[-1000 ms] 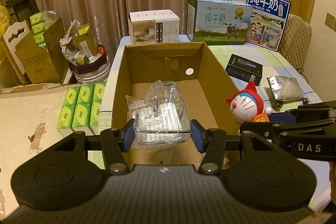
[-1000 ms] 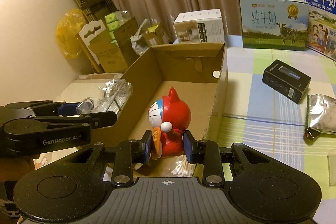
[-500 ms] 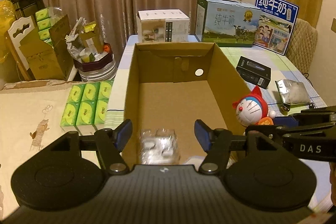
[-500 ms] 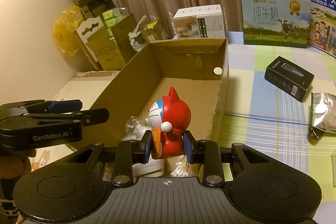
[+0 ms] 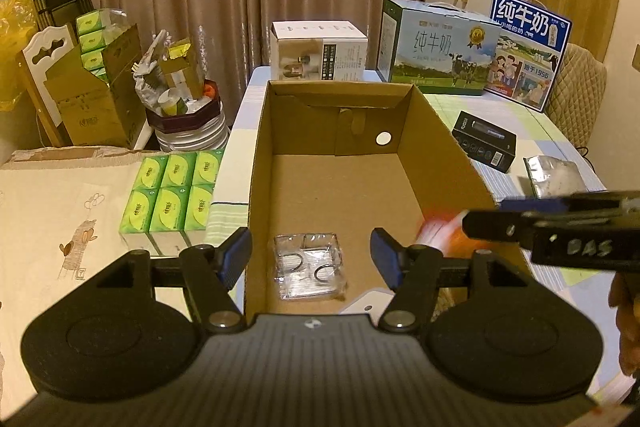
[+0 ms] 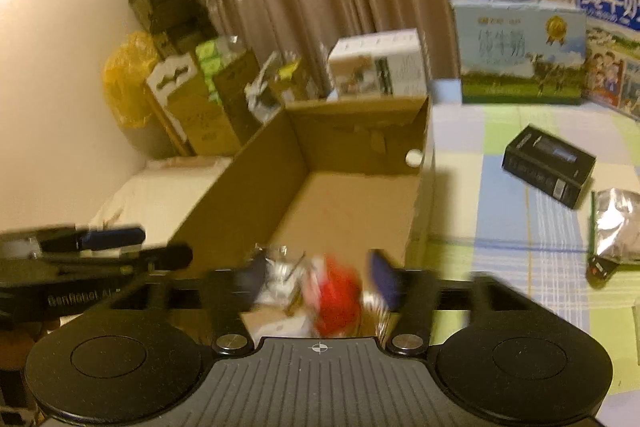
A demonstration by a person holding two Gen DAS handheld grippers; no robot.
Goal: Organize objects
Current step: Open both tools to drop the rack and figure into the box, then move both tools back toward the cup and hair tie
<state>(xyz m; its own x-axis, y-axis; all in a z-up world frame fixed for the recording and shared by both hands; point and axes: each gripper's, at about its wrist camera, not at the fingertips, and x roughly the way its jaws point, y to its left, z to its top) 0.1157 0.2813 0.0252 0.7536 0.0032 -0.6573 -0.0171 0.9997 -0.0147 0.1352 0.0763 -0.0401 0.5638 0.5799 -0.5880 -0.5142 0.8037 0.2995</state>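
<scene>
Both grippers over open brown cardboard box (image 5: pixel 432 131), jaws wide.
Left gripper (image 5: pixel 311 254) empty; clear plastic packet (image 5: pixel 309 266) lies on box floor, lower centre. Right gripper (image 6: pixel 316 281) spread, blurred red toy figure (image 6: pixel 334 297) between its fingers, contact unclear.

black gripper (image 5: pixel 311 257), blue fingertips (image 5: pixel 236 255)
</scene>
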